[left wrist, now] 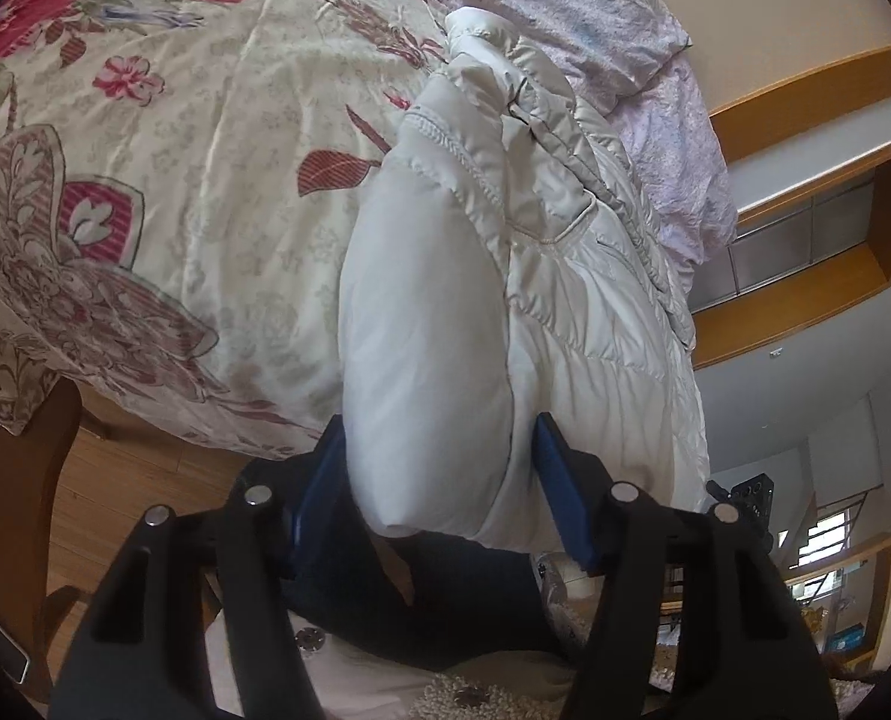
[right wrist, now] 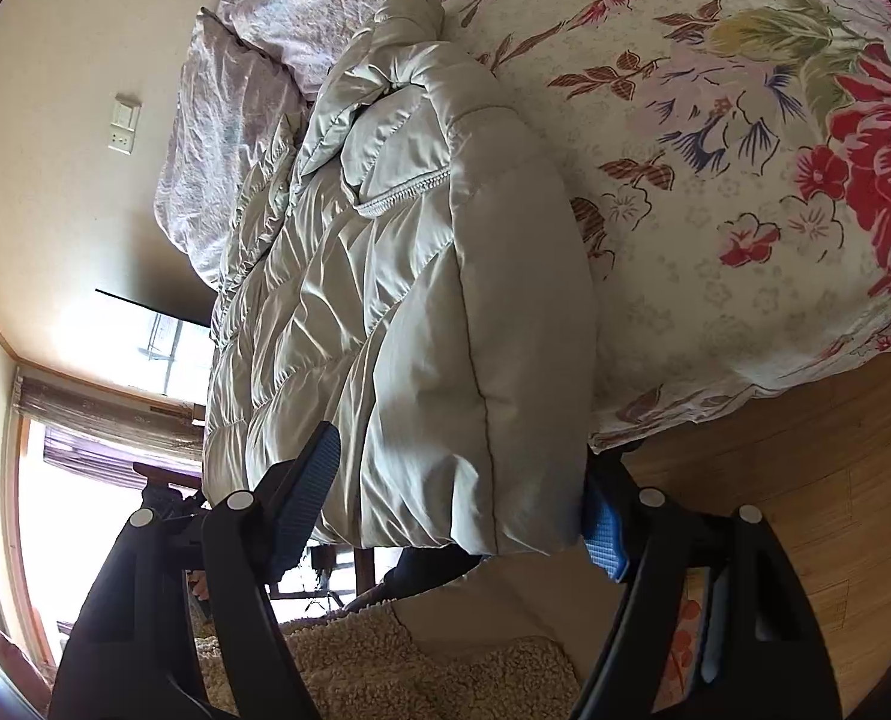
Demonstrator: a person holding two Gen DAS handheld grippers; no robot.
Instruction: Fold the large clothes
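Left gripper (left wrist: 439, 498): jaws clamped on near end of puffer jacket (left wrist: 505, 312), padded roll pinched between blue pads. Right gripper (right wrist: 457, 510): jaws set wide around other near corner of jacket (right wrist: 421, 300); firm grip cannot be told. Jacket laid on bed over floral quilt (left wrist: 175, 120), near edge held past bed edge. Long axis directed away from both grippers toward lilac pillow (right wrist: 229, 120). Both grippers equally near; fold judged to be carried forward along that axis.
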